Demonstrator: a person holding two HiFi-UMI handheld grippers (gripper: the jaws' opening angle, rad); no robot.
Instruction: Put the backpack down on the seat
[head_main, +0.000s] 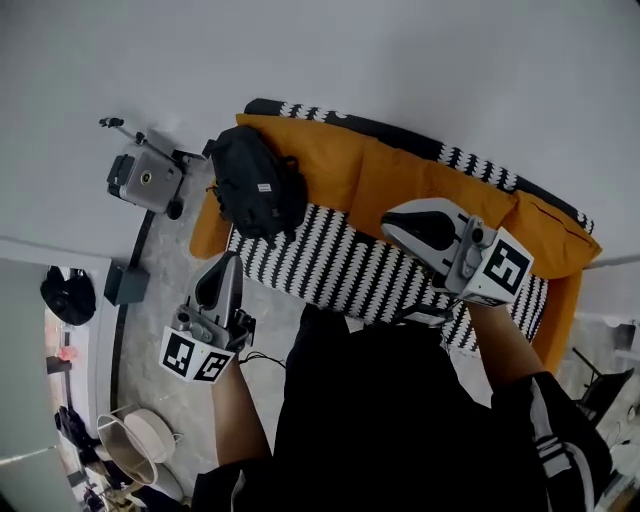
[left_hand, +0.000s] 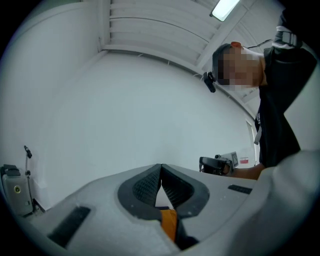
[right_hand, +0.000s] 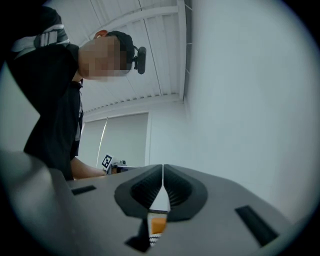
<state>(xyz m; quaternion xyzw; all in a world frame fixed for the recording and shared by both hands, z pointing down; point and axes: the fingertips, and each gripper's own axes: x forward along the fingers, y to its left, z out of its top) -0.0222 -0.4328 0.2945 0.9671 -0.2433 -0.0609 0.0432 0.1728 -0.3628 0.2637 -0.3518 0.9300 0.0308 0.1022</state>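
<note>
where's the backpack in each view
Head view: backpack at upper left, on the left end of the sofa.
Left gripper view: not in it.
Right gripper view: not in it.
Shared landmark: the orange cushion, a sliver at bottom centre of both gripper views.

The backpack (head_main: 255, 182) takes up the left end of the seat (head_main: 340, 265); from there the patterned stretch runs open toward the right end. Orange cushions (head_main: 400, 180) wall the back edge. A grey device on a stand (head_main: 145, 178) crowds the floor beside the left end.
</note>
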